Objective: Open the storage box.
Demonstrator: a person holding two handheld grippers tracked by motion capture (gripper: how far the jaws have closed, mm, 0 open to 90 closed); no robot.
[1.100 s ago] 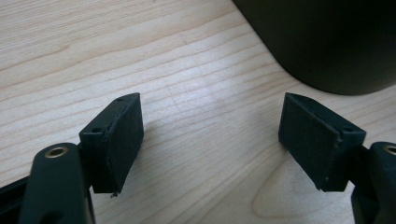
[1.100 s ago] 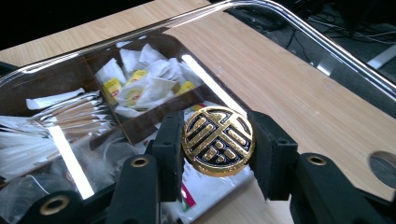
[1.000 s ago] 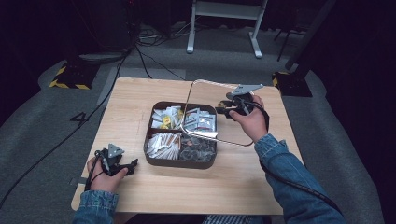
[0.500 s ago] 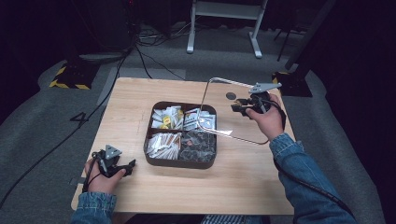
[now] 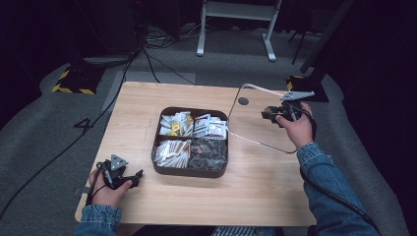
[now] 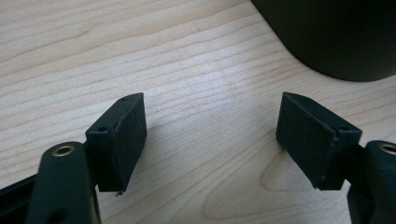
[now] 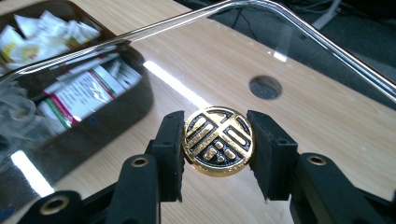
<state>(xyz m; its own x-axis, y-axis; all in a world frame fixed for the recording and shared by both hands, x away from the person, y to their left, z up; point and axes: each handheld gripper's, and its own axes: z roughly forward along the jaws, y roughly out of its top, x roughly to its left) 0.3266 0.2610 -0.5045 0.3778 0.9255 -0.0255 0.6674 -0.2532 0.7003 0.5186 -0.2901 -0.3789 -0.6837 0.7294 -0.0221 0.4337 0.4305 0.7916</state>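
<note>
The glass lid (image 5: 263,118) hangs tilted above the right half of the table (image 5: 147,105), clear of the dark tray (image 5: 189,171) it belongs to. You carry it by its round gold knob (image 7: 218,147), which your right gripper (image 7: 217,154) has pinched between both pads, one on either side of the knob's rim; the jaws are closed as far as the knob allows.

Treat the lid as rigid, smooth and breakable. It is a clear pane with rounded corners and a thin polished edge, so it will not flex to absorb a knock, and it will likely swing about the knob if you tip your wrist. The knob is the only sound place to hold: the pane itself offers the pads a slick surface. Lower it flat and slowly onto bare wood, away from the table's cable hole (image 7: 265,87) and the table edge.

The tray sits at the table's centre, its four compartments filled with sachets and packets (image 5: 209,125).

Your left gripper (image 6: 212,135) rests near the table's front left corner, jaws wide apart with nothing between them, the tray's wall just ahead.
</note>
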